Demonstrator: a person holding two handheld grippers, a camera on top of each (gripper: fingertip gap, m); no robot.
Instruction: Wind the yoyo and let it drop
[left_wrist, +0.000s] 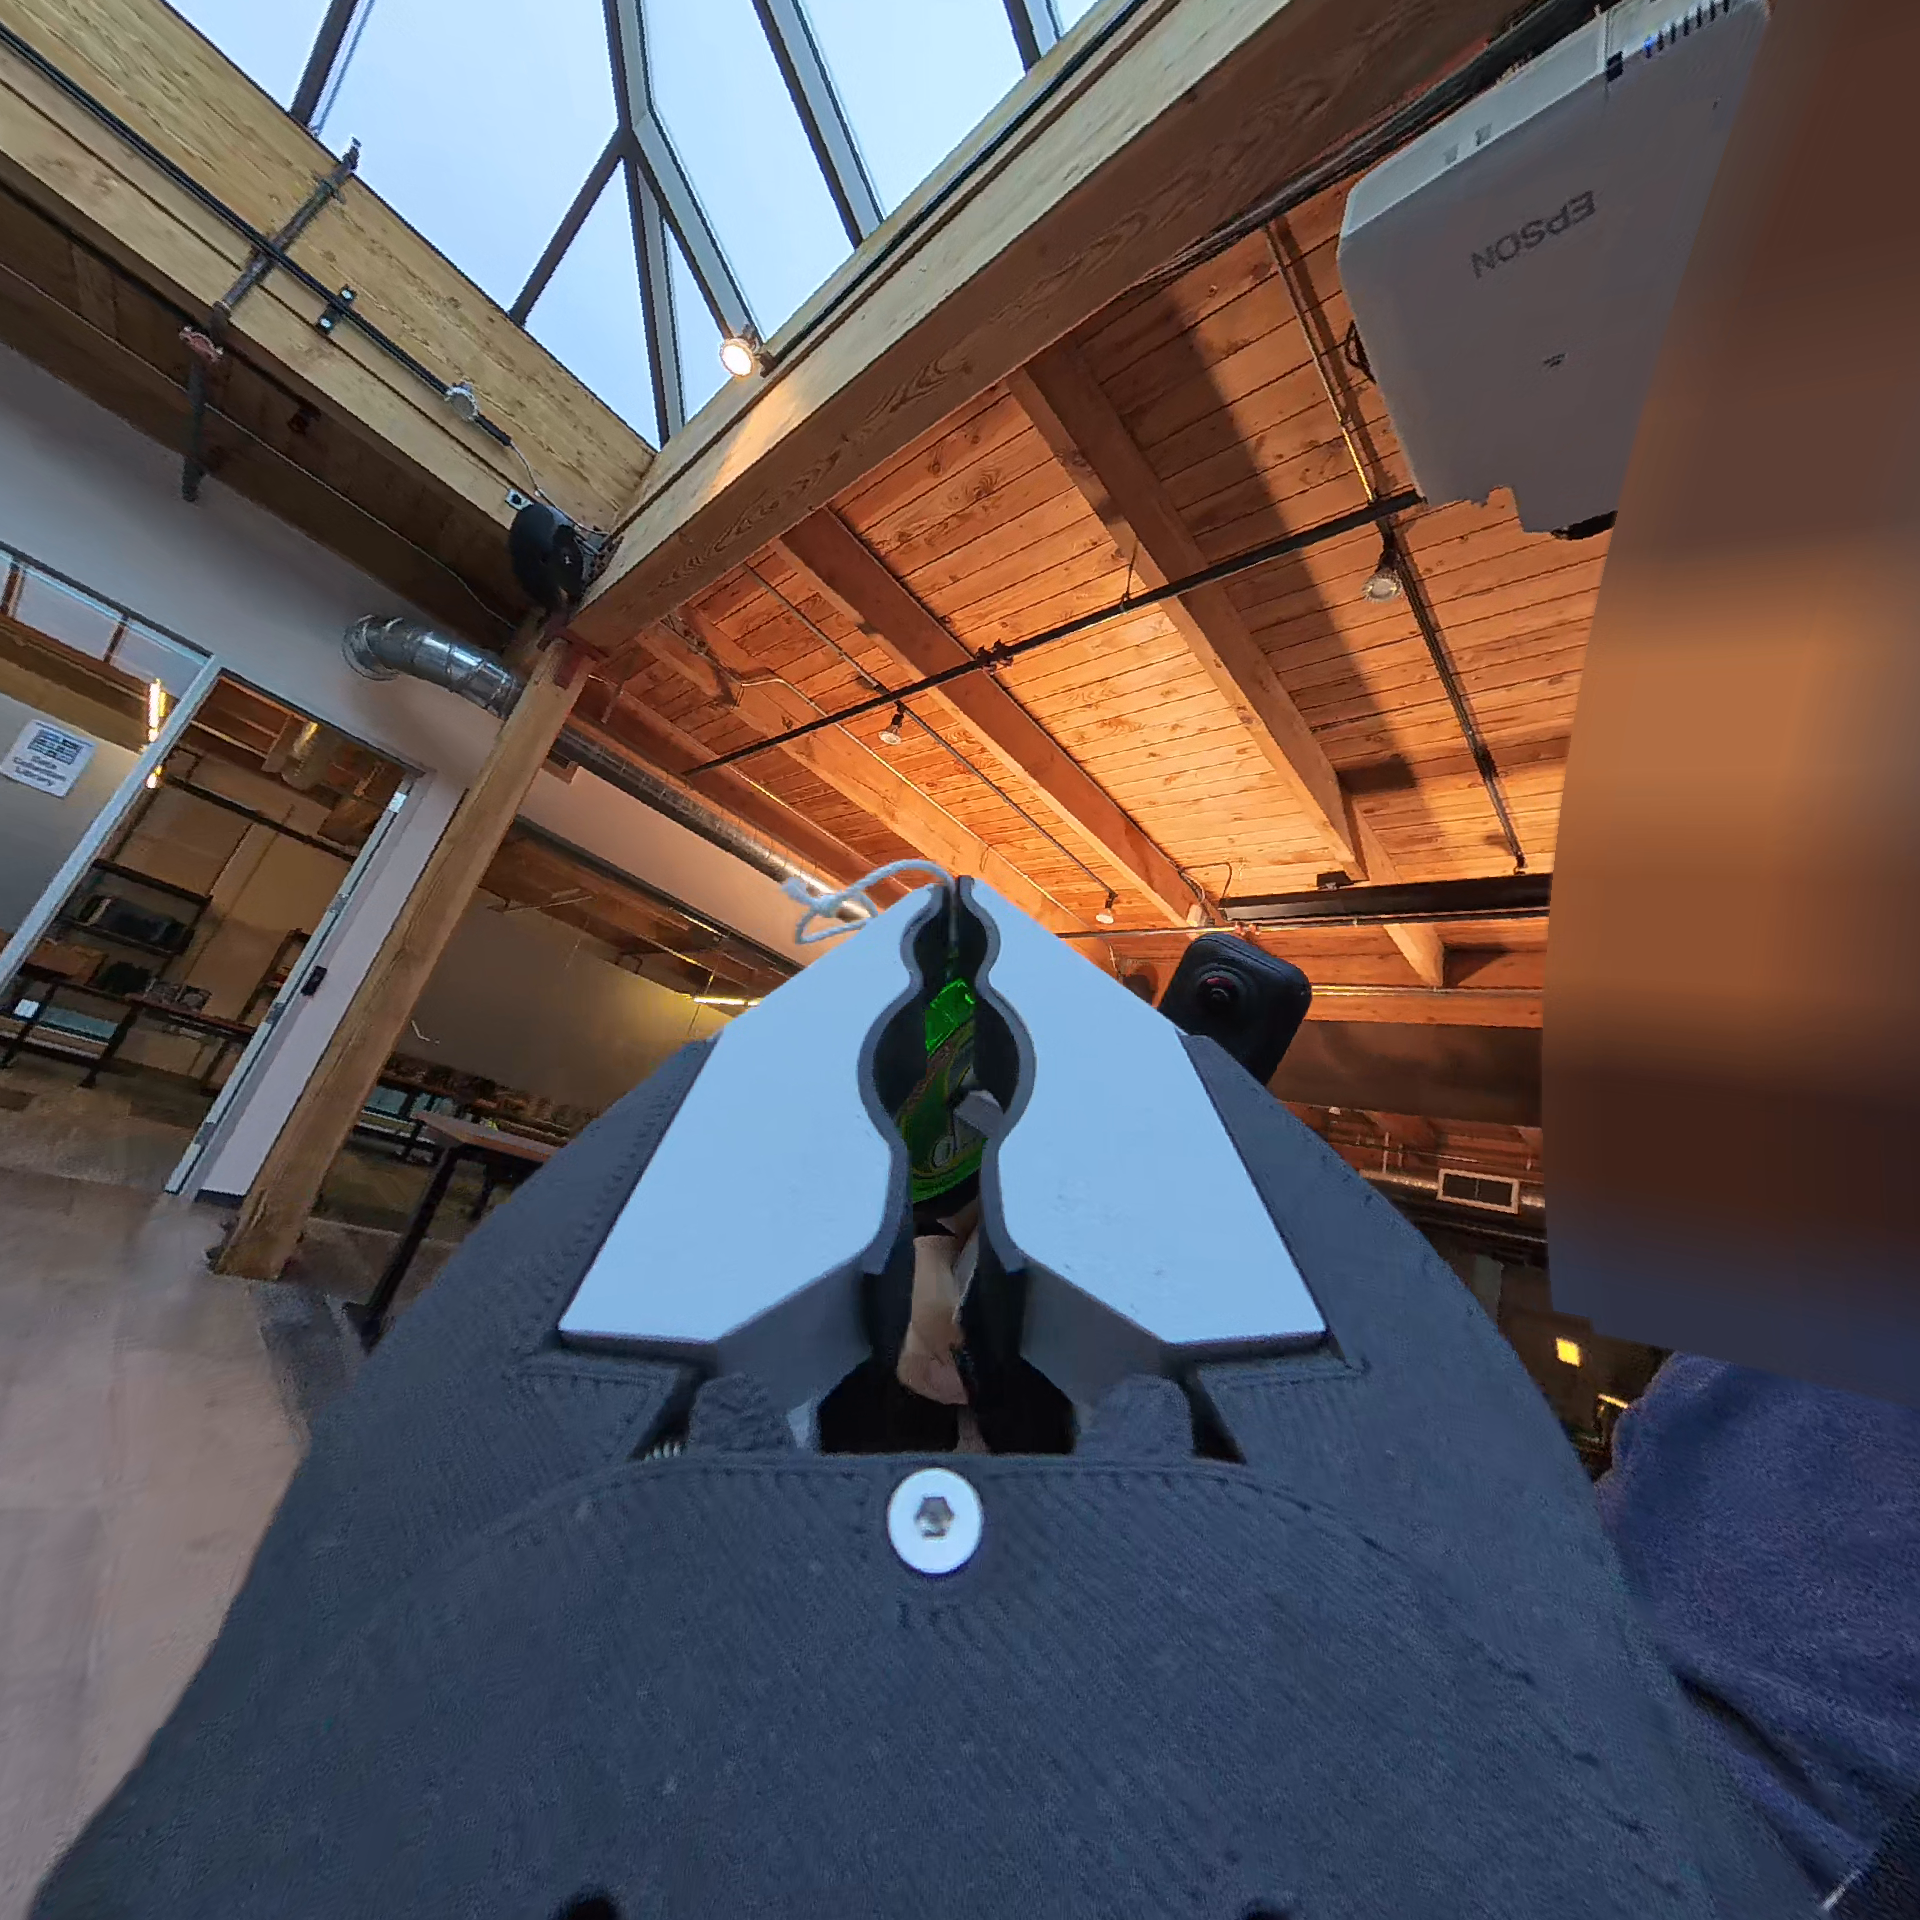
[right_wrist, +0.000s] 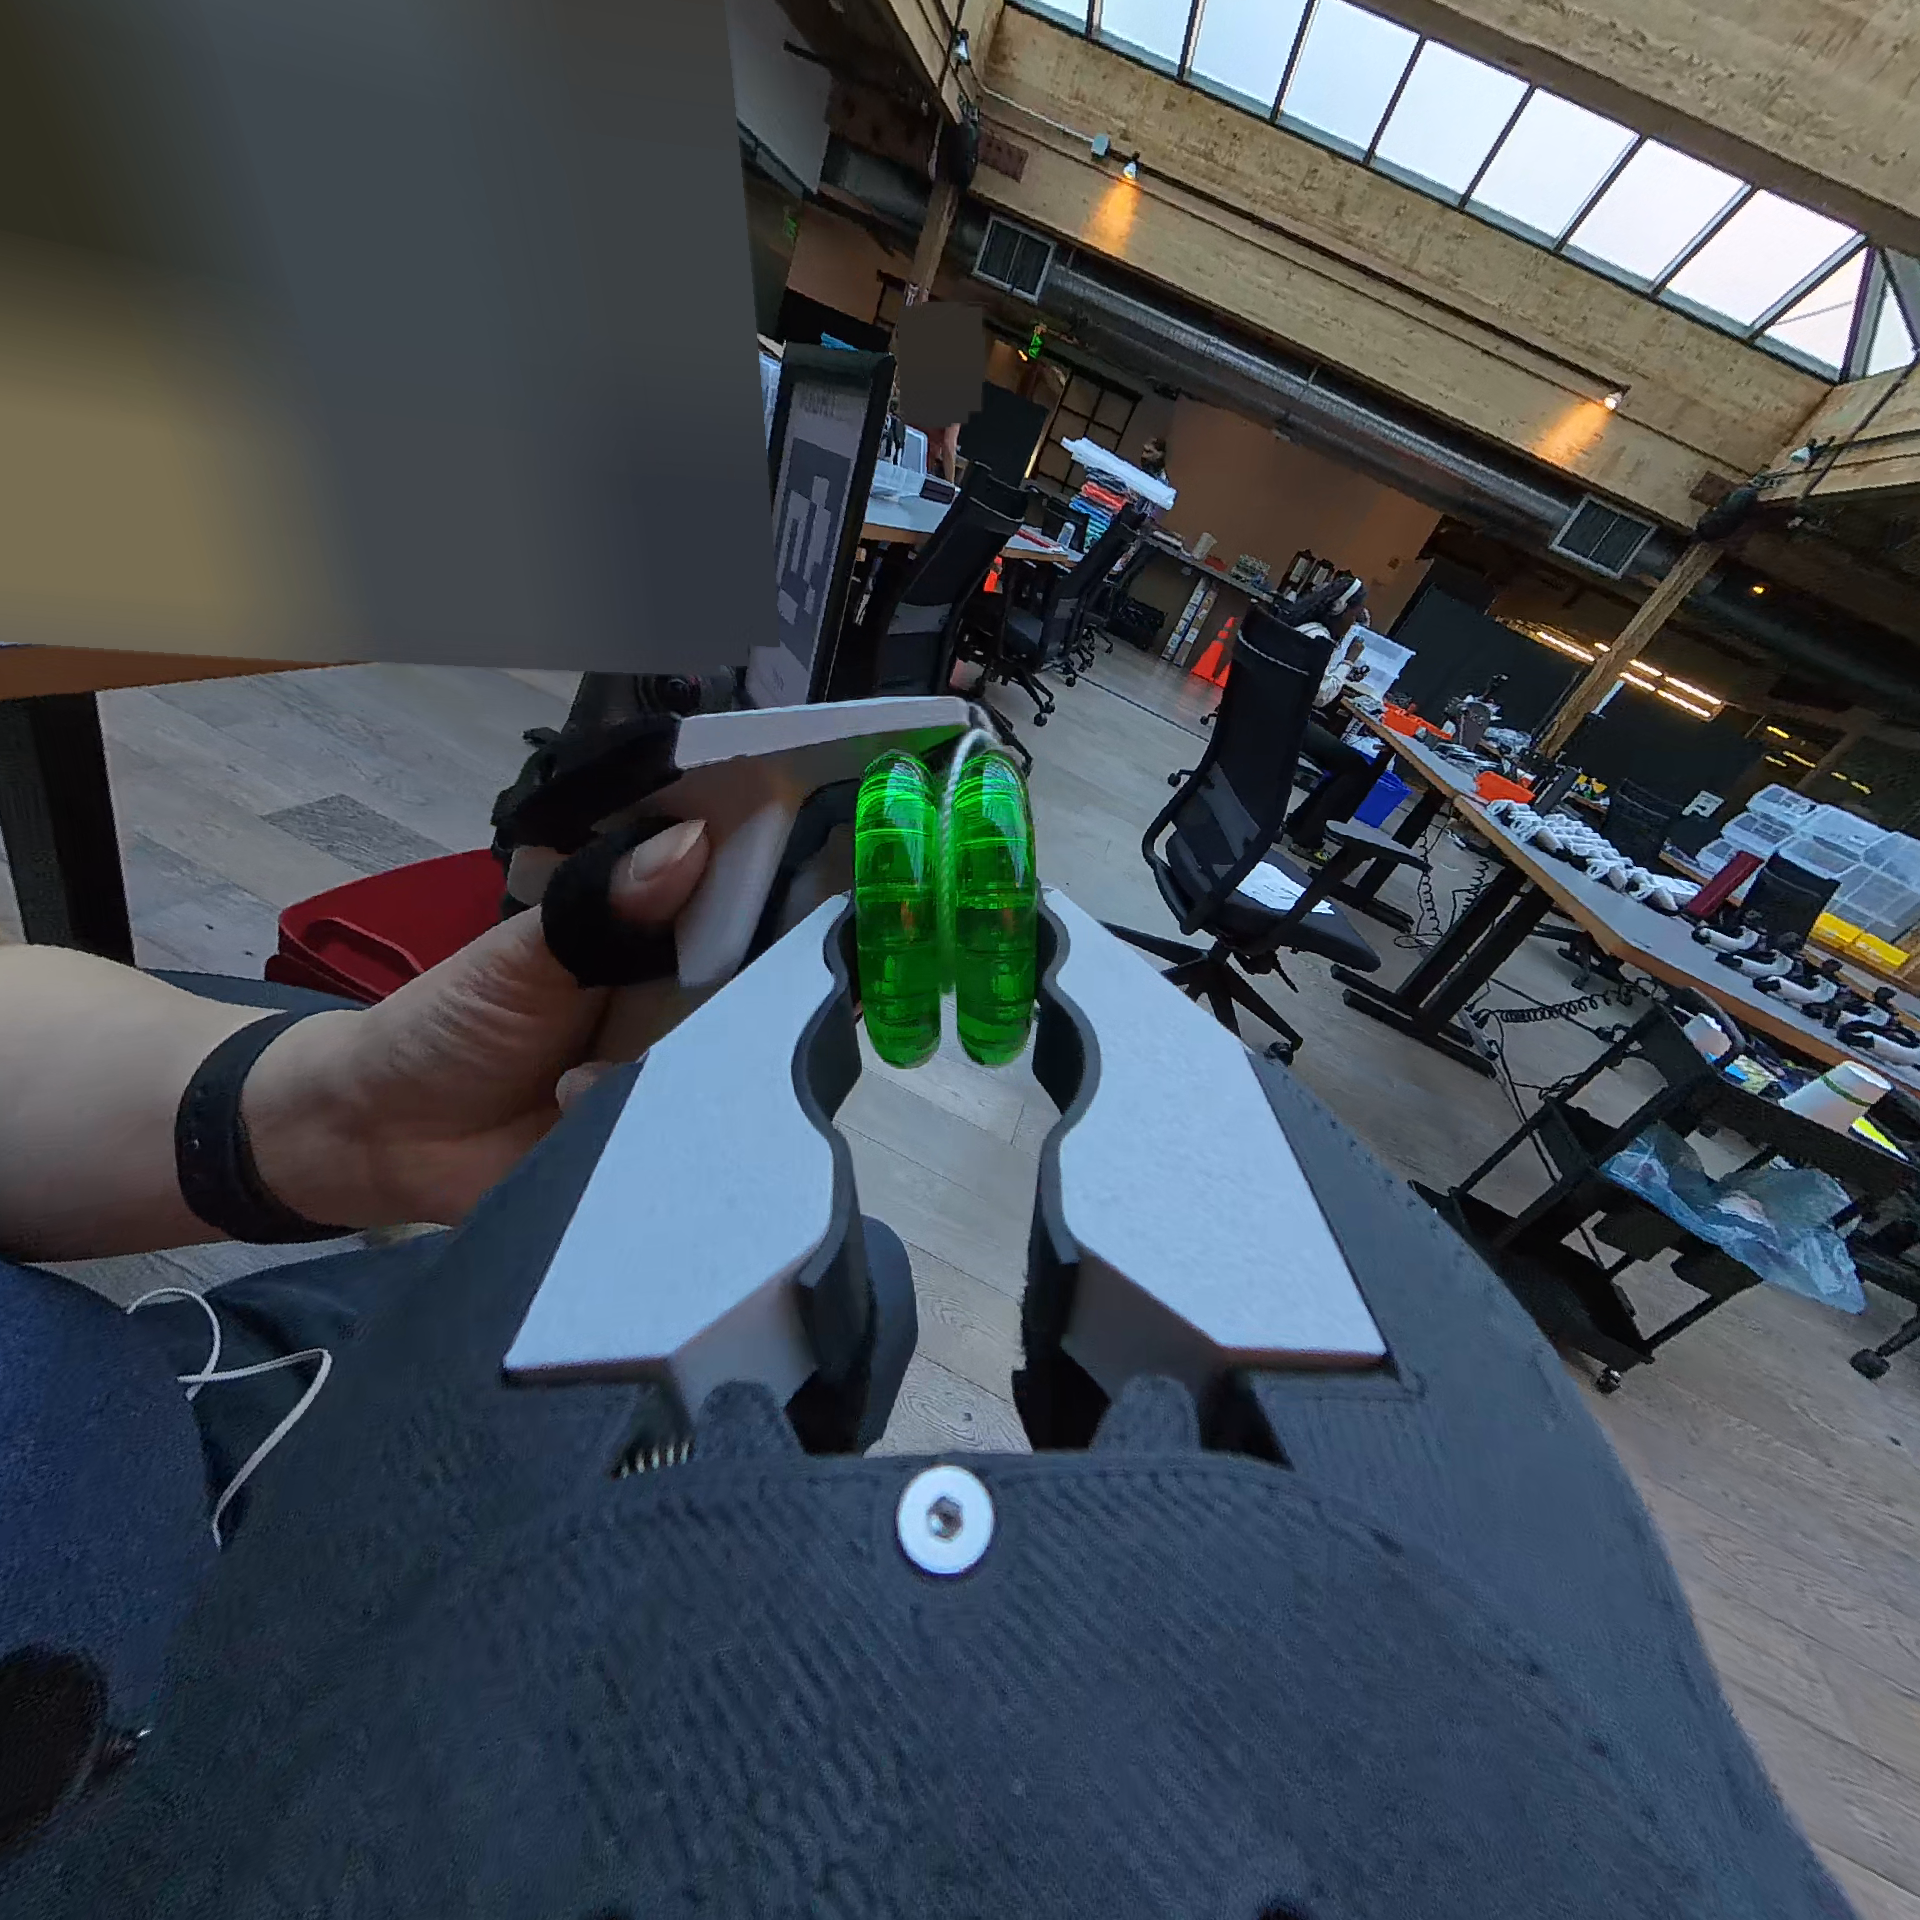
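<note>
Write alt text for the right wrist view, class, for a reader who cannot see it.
A translucent green yoyo sits between the tips of the right gripper, its two halves side by side and the white string running up from its groove. The left gripper, held in a person's hand, meets the string from the left, above the yoyo. Behind is a wood-floored workshop with office chairs and tables.

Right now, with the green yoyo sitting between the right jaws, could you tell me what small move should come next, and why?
Probably open the right gripper a little so the yoyo can fall. Its string looks wound into the groove, with hardly any slack showing, and the left gripper above has its jaws closed on the string's end, so the drop should unwind from that anchor.
</note>
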